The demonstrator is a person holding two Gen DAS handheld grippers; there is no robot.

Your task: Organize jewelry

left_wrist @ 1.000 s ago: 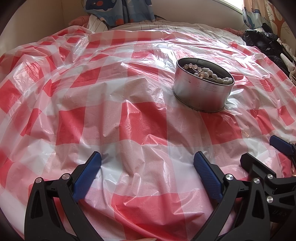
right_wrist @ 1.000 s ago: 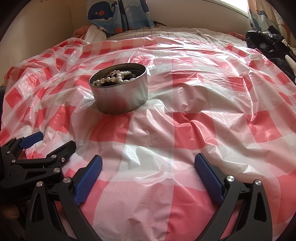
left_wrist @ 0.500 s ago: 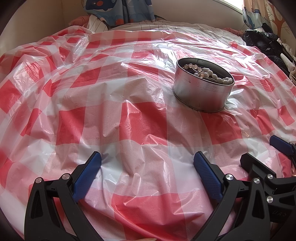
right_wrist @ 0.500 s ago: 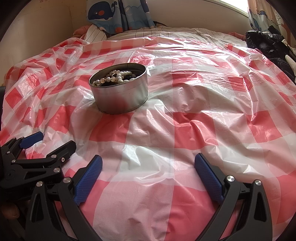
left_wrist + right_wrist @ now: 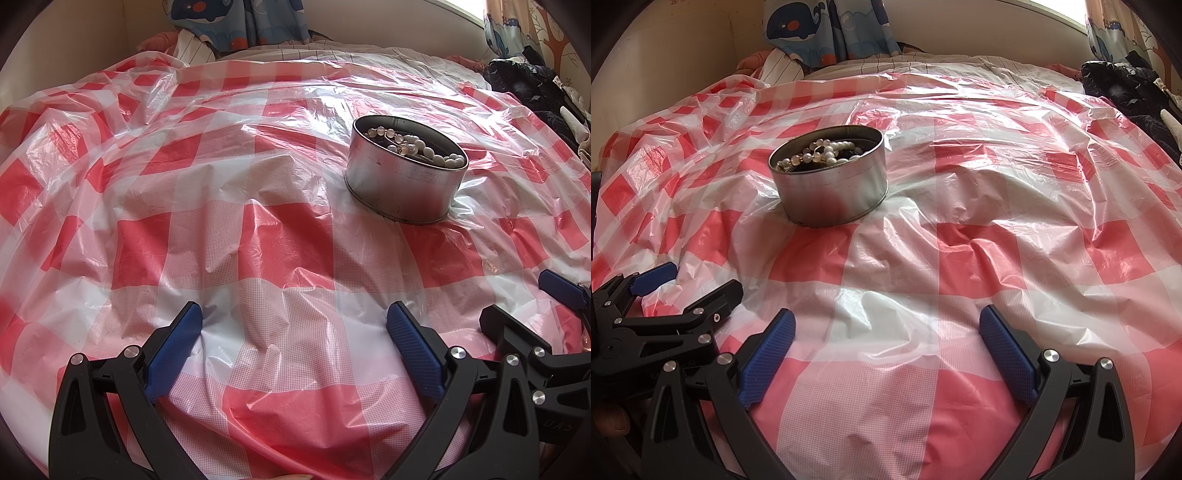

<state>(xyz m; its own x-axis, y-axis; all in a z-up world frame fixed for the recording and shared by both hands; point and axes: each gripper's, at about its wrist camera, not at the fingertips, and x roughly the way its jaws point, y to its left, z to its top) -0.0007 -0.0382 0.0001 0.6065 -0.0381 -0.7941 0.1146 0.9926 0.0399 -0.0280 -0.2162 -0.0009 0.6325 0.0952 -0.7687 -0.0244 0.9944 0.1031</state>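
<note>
A round silver tin point(image 5: 402, 184) stands on the red-and-white checked plastic sheet point(image 5: 229, 240); it also shows in the right wrist view point(image 5: 831, 192). Pearl bead strands point(image 5: 417, 146) and darker jewelry lie inside it point(image 5: 823, 153). My left gripper point(image 5: 295, 325) is open and empty, resting low on the sheet, well short of the tin and left of it. My right gripper point(image 5: 886, 328) is open and empty, near the sheet, short of the tin and right of it. Each gripper shows at the other view's edge.
The sheet covers a soft bed and is wrinkled. Dark clothing point(image 5: 1126, 85) lies at the far right. A whale-print curtain point(image 5: 820, 26) and striped bedding point(image 5: 923, 61) are at the back by the wall.
</note>
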